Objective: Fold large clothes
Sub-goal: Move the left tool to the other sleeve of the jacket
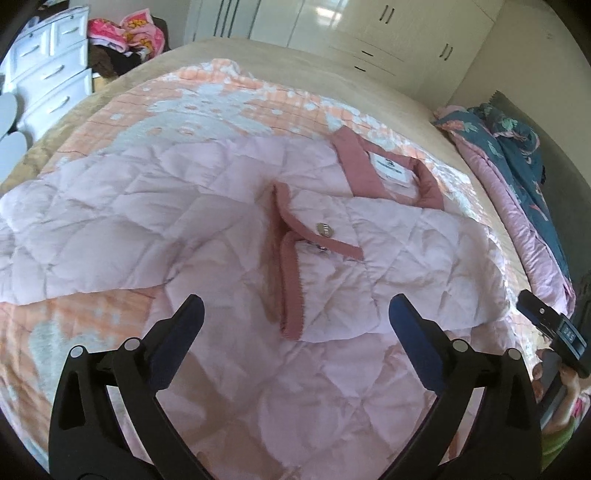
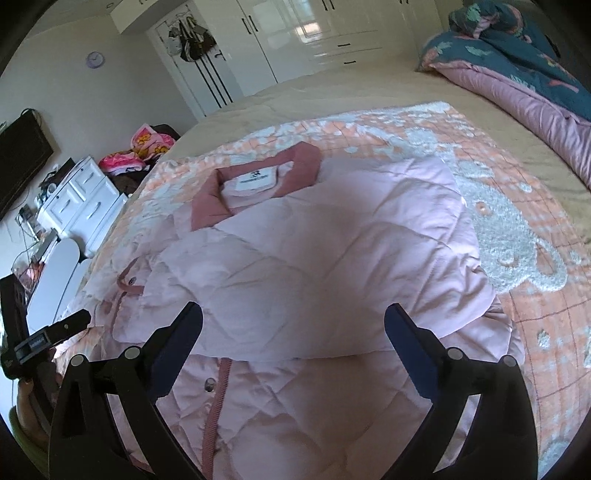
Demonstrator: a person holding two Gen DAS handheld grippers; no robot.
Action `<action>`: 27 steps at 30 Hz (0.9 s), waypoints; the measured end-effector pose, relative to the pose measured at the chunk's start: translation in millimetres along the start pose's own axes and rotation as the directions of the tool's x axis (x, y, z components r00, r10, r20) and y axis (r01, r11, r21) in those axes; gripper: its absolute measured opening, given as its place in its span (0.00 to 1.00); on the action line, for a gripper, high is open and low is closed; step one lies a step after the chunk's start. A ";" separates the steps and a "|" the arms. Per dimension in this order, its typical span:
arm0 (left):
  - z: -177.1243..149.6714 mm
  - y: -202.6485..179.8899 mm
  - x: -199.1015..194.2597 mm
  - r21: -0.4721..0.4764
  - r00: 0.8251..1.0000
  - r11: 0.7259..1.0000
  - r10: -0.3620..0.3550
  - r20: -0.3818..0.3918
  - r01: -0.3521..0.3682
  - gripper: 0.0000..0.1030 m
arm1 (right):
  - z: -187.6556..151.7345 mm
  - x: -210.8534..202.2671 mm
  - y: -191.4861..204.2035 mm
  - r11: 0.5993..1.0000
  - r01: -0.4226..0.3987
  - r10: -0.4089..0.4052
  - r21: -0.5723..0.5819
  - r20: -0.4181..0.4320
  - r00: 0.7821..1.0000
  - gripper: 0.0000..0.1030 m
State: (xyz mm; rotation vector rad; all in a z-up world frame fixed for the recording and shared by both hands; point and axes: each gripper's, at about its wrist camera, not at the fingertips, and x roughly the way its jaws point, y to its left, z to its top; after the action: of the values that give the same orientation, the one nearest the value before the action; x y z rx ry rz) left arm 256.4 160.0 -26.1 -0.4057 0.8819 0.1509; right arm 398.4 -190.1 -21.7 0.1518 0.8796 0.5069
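Observation:
A pale pink quilted jacket (image 1: pixel 207 229) with dusty-rose trim lies front up on a bed, collar and white label (image 1: pixel 393 171) at the far end. In the right wrist view one sleeve of the jacket (image 2: pixel 321 258) is folded across its chest, below the collar (image 2: pixel 255 181). My left gripper (image 1: pixel 295 314) hovers above the jacket's lower front, jaws wide open, nothing between them. My right gripper (image 2: pixel 293 321) hangs open over the folded sleeve's near edge, holding nothing. The right gripper's tip (image 1: pixel 546 325) shows at the left wrist view's right edge; the left gripper's tip (image 2: pixel 59 332) shows at the right wrist view's left edge.
An orange and white patterned blanket (image 2: pixel 498 206) lies under the jacket on the tan bedsheet (image 1: pixel 295 66). A rolled blue and pink duvet (image 2: pixel 524 62) lies along the bed's side. White drawers (image 2: pixel 85 195), a bright pink cloth pile (image 1: pixel 125 33) and glossy wardrobes (image 2: pixel 314 33) stand around the bed.

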 end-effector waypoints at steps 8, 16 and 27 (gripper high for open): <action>-0.6 18.1 -11.0 -0.041 1.000 0.999 0.026 0.016 -0.025 0.91 | -1.3 -7.1 25.3 0.999 -0.008 0.010 -0.050 0.022 1.000 0.95; -9.7 52.7 -26.5 -0.127 0.998 0.991 0.055 0.032 -0.051 0.91 | -8.7 -5.3 64.5 0.992 -0.017 0.018 -0.127 0.006 1.000 0.95; -15.5 95.8 -46.7 -0.258 0.993 0.963 0.099 0.066 -0.079 0.91 | -8.8 -0.6 123.7 0.979 -0.064 0.065 -0.191 -0.002 0.998 0.95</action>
State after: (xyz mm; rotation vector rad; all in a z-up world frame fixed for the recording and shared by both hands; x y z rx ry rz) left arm 187.7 243.0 -25.6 -0.5969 0.8053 0.3639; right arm 346.7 -83.2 14.1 0.0054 0.8190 0.6483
